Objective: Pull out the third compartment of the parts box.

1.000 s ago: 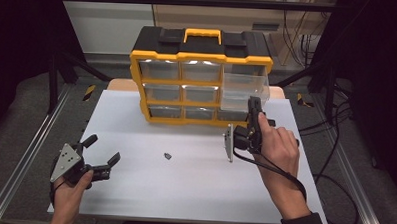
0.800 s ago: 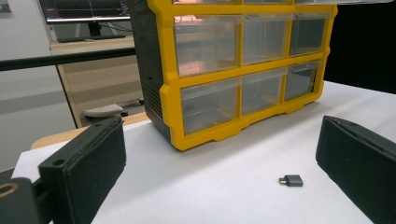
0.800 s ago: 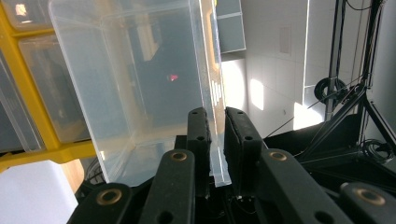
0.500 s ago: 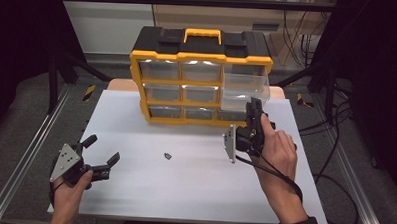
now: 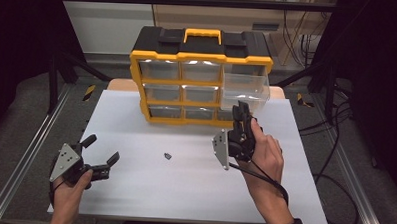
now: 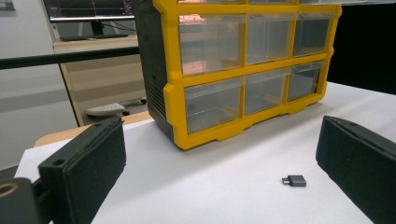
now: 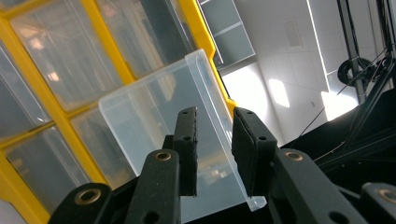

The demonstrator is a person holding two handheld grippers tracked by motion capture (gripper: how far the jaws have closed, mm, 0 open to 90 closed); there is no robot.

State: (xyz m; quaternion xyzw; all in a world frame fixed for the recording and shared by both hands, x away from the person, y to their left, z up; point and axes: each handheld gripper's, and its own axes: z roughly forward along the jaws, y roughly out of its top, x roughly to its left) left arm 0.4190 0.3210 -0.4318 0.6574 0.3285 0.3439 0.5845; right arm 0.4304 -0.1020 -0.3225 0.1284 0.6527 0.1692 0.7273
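A yellow and black organizer (image 5: 201, 57) with clear drawers stands at the back of the white table (image 5: 183, 191). Its top right drawer (image 5: 246, 88) is pulled out. My right gripper (image 5: 241, 107) points up at this drawer's front. In the right gripper view its jaws (image 7: 214, 116) have just been opening and stand a little apart, with the clear drawer wall (image 7: 154, 121) behind the gap and no pad pressing on it. A small dark adapter (image 5: 168, 155) lies on the table, also seen ahead of my wide-open left gripper (image 6: 222, 140) as the adapter (image 6: 294, 180). The left gripper (image 5: 103, 148) rests at the near left.
The other drawers (image 5: 199, 93) are pushed in. Metal rails (image 5: 30, 151) run along the table's sides, and cables (image 5: 335, 147) trail on the floor at the right. A dark frame bar (image 5: 190, 0) crosses above the organizer.
The right hand has shifted slightly left in front of the pulled-out drawer. The left gripper and the adapter have not moved.
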